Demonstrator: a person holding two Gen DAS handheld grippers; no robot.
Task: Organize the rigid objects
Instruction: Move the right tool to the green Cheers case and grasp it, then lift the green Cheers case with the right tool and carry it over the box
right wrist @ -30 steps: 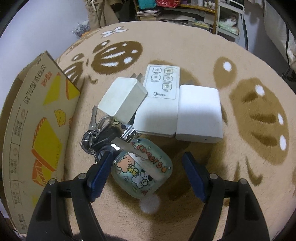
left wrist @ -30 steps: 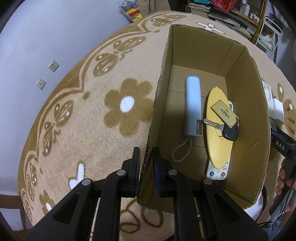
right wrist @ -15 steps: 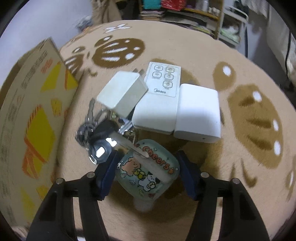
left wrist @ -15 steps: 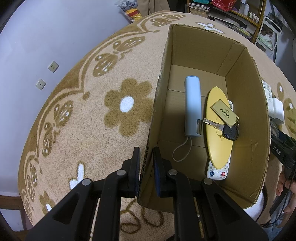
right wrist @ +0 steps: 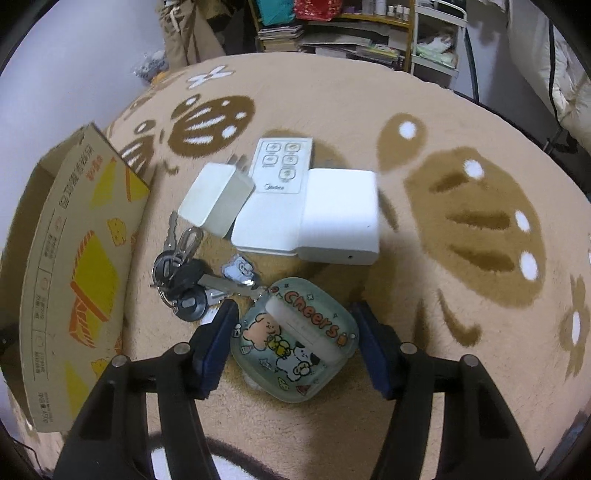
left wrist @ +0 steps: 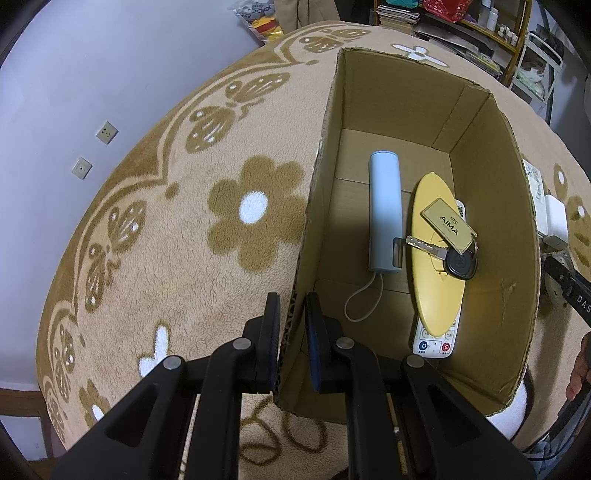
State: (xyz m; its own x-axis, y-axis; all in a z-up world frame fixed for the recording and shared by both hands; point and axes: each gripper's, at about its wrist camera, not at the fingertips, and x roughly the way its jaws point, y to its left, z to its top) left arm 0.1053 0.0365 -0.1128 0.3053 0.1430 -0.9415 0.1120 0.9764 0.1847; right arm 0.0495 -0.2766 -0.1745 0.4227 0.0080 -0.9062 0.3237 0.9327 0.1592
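My left gripper (left wrist: 291,328) is shut on the near left wall of the open cardboard box (left wrist: 317,206). Inside lie a pale blue cylinder with a cord (left wrist: 384,214), a yellow oval object (left wrist: 436,273) over a white remote (left wrist: 434,343), and a key with a gold AIMA tag (left wrist: 448,225). My right gripper (right wrist: 295,339) straddles a green cartoon "Cheers" case (right wrist: 295,339) on the rug, jaws close to its sides, contact unclear. Beside it lie a key bunch (right wrist: 184,284), a white charger (right wrist: 216,199), two white boxes (right wrist: 340,214) and a Midea remote (right wrist: 282,162).
The box's printed outer side (right wrist: 74,280) stands left of the right gripper. A patterned beige rug (left wrist: 184,229) covers the surface. Shelves with clutter (right wrist: 332,33) stand at the back. The right-hand gripper's body (left wrist: 569,291) shows past the box's right wall.
My right gripper moved forward around the Cheers case and its jaws narrowed toward the case's sides. The left gripper stayed clamped on the box wall.
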